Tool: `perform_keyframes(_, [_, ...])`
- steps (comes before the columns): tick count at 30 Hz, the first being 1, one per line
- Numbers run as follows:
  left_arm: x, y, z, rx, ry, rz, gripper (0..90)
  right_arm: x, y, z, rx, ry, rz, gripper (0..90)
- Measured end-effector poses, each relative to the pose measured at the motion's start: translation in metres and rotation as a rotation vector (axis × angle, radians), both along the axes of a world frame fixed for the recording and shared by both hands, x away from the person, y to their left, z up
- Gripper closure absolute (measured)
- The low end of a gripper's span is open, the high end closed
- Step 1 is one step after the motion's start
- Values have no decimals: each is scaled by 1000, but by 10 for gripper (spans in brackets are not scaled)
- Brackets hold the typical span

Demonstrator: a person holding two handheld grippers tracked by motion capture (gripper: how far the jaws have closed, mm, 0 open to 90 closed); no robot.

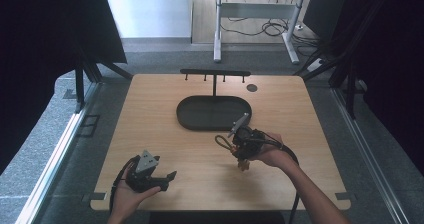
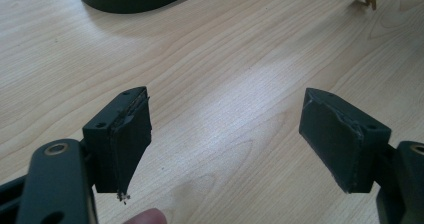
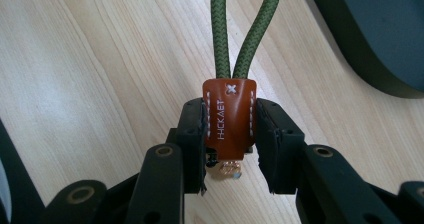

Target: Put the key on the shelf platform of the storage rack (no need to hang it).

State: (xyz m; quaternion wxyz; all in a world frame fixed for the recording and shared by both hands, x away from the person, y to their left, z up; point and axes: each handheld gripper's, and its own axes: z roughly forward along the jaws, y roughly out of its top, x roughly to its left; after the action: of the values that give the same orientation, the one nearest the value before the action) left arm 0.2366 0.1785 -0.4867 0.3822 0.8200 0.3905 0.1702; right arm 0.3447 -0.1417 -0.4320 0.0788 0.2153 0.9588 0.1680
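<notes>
Right tool clamped on keychain tab, cord loop aimed far-left; hook rack far-left too. Left tool apart, idle.

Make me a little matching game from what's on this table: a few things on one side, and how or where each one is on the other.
Things:
1. left gripper
2. right gripper
3. oval tray
4. hook rack

States:
A. stands at the table's far edge
B. jaws wide apart, nothing between
C. jaws clamped on a keychain's brown leather tab
D. lies mid-table, dark and bare

Pairs: 1-B, 2-C, 3-D, 4-A
</notes>
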Motion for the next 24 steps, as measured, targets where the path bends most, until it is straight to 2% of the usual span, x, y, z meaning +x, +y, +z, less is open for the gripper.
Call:
perform_keyframes(4, [0,0,0,-1,0,-1,211,1,1,6,-15,-8,4,671])
perform_keyframes(24, [0,0,0,-1,-1,-4,211,11,0,30,-6,-52,-6,671])
